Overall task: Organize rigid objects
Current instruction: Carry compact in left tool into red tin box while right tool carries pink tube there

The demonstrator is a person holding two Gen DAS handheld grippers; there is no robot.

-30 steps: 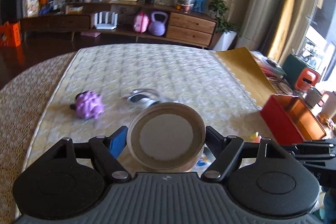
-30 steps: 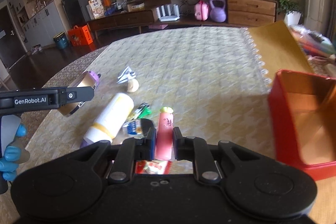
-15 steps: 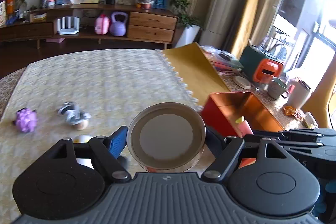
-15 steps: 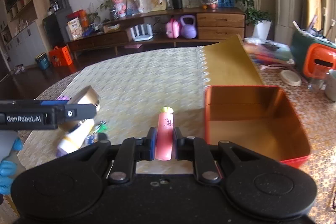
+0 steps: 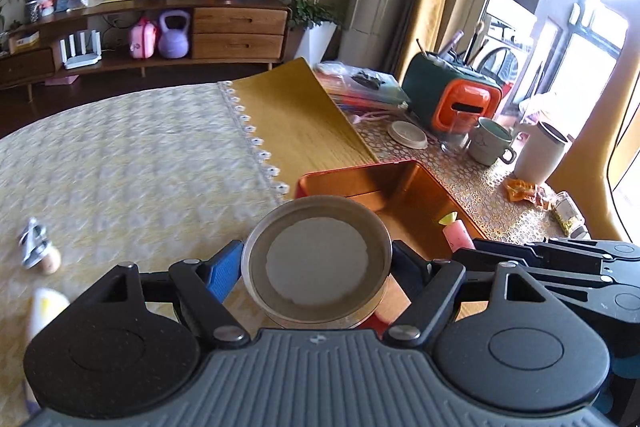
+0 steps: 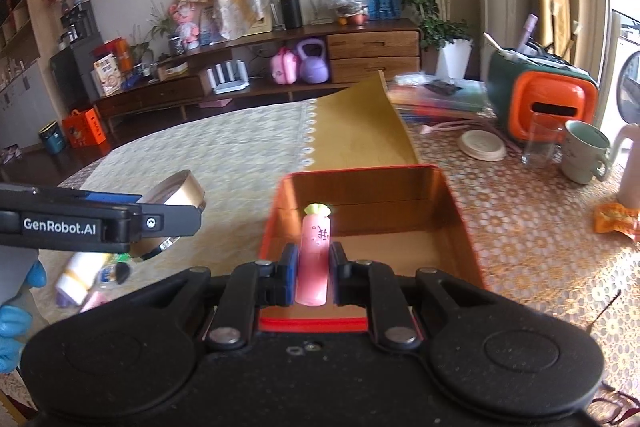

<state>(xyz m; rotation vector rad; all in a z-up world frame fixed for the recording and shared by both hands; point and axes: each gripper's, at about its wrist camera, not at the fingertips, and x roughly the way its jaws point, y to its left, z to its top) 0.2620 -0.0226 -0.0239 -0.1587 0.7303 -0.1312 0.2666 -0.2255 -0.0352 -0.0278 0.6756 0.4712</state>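
My left gripper (image 5: 316, 263) is shut on a round shallow metal tin (image 5: 316, 261) and holds it just above the near left corner of the open red box (image 5: 404, 187). In the right wrist view the tin (image 6: 176, 193) hangs left of the box (image 6: 448, 211). My right gripper (image 6: 314, 269) is shut on a pink tube with a green tip (image 6: 316, 251) and holds it over the box's near edge. The tube (image 5: 454, 231) also shows in the left wrist view, over the box interior.
A white bottle (image 6: 80, 275), small packets (image 6: 114, 271) and a silver-wrapped item (image 5: 34, 245) lie on the yellow tablecloth at left. Mugs (image 6: 584, 153), a coaster (image 6: 482, 145), an orange-green case (image 6: 540, 99) and a snack wrapper (image 6: 616, 219) sit right of the box.
Both grippers have swung right with their loads, from over the cluttered cloth to the red box. The tube now sits over the box and the tin at its left edge.
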